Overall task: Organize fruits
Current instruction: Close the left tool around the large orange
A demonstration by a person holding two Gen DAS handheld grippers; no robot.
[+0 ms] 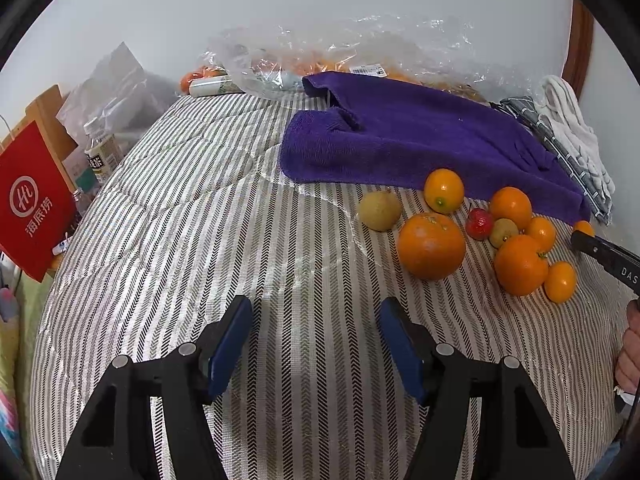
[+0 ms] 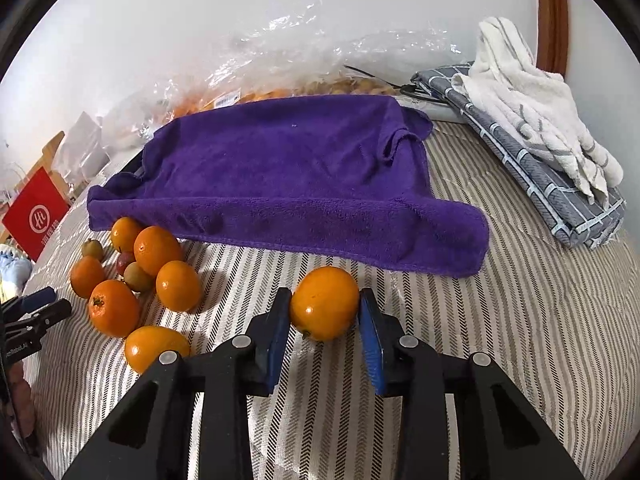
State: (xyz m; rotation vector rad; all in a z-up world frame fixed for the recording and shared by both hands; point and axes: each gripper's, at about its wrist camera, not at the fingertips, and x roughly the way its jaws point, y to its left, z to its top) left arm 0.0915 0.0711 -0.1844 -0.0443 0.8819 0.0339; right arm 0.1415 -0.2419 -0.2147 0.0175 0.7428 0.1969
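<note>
Tongs on the right (image 2: 325, 312) clamp an orange (image 2: 325, 303); the left tongs (image 1: 316, 344) gape apart, holding nothing.

Purple towel (image 2: 280, 184), grey-striped cloth (image 1: 224, 216)

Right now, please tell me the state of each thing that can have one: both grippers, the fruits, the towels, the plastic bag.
Left gripper: open, empty, over the striped cloth.
Right gripper: shut on one orange fruit.
Fruit pile: loose on the striped cloth, unsorted.
Purple towel: spread out, rumpled.
White towel: crumpled on the folded grey cloth.
Plastic bag: crumpled, orange fruit inside.
</note>
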